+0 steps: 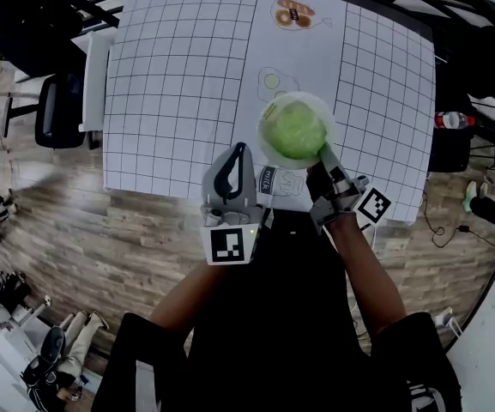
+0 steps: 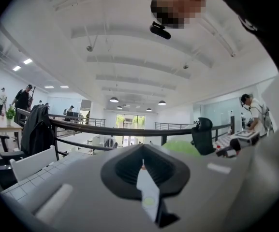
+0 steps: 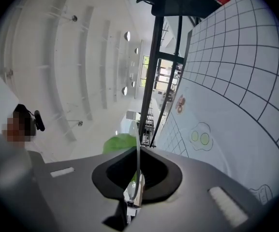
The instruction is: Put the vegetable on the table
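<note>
A round green vegetable [image 1: 297,131] lies in a clear bowl [image 1: 270,151], lifted above the near edge of the white gridded table [image 1: 178,75]. My right gripper [image 1: 324,154] is shut on the bowl's near right rim. In the right gripper view the thin clear rim [image 3: 137,139] runs between the jaws of my right gripper [image 3: 138,170], with the vegetable [image 3: 117,143] just beyond. My left gripper [image 1: 238,151] hangs left of the bowl, shut with nothing in it. Its own view shows my left gripper [image 2: 142,167] with closed jaws and a patch of the vegetable [image 2: 180,148] to the right.
Printed outlines lie on the mat: brown rings [image 1: 294,14] at the far edge, two green discs [image 1: 273,81] behind the bowl, a milk label [image 1: 268,178] under it. A black chair [image 1: 58,110] stands at the left. A bottle [image 1: 453,120] lies off the right edge.
</note>
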{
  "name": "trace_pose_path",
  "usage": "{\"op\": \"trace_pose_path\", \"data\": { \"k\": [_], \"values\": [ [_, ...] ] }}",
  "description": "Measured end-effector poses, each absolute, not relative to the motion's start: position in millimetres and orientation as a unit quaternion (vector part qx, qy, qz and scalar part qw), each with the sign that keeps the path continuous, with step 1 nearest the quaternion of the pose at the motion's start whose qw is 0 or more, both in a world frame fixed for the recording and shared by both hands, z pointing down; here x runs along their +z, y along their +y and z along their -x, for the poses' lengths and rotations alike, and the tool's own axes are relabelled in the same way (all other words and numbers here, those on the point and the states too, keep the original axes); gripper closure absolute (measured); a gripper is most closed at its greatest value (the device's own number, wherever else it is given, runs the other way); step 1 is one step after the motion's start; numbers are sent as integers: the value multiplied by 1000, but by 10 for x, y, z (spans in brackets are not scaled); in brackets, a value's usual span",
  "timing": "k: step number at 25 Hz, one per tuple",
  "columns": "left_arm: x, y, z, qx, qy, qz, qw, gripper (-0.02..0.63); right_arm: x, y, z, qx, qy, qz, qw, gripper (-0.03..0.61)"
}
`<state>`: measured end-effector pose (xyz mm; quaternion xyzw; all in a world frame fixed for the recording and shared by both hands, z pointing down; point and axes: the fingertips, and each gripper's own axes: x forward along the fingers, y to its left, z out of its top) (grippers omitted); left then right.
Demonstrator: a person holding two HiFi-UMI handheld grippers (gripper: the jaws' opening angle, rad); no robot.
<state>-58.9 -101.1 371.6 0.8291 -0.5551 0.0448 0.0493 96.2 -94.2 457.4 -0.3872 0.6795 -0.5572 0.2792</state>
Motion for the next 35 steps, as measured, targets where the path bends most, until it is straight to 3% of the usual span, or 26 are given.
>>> {"op": "trace_pose_path", "data": {
  "k": [35],
  "values": [
    [4243,-1695,451,75,-585,-804,73,606,6654,-1842,-1033,-595,655,418,203,569]
  ]
}}
